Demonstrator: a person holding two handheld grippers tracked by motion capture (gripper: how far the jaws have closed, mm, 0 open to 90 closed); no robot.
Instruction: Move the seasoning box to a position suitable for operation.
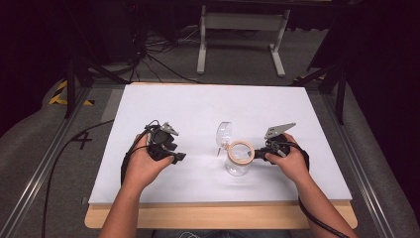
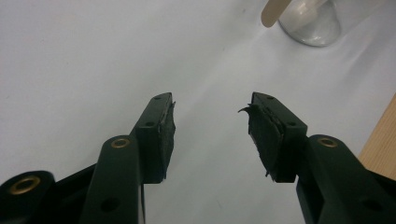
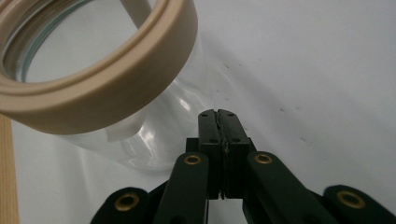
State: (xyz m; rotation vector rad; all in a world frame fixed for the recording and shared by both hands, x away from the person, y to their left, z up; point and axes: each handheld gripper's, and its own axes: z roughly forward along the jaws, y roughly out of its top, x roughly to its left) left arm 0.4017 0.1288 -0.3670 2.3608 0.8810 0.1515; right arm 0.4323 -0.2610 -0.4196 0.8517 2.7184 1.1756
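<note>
High view: left gripper (image 1: 179, 157) rests on the white table (image 1: 198, 104), jaws wide apart and empty; right gripper (image 1: 257, 154), jaws pressed together, sits beside the glass jar (image 1: 238, 159).

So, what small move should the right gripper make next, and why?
Probably open the right gripper first. Its jaws are pressed together with nothing between them, right beside the glass jar with the beige ring at its mouth. Shut like this it cannot take hold of the jar. The left gripper is open, farther away.
</note>
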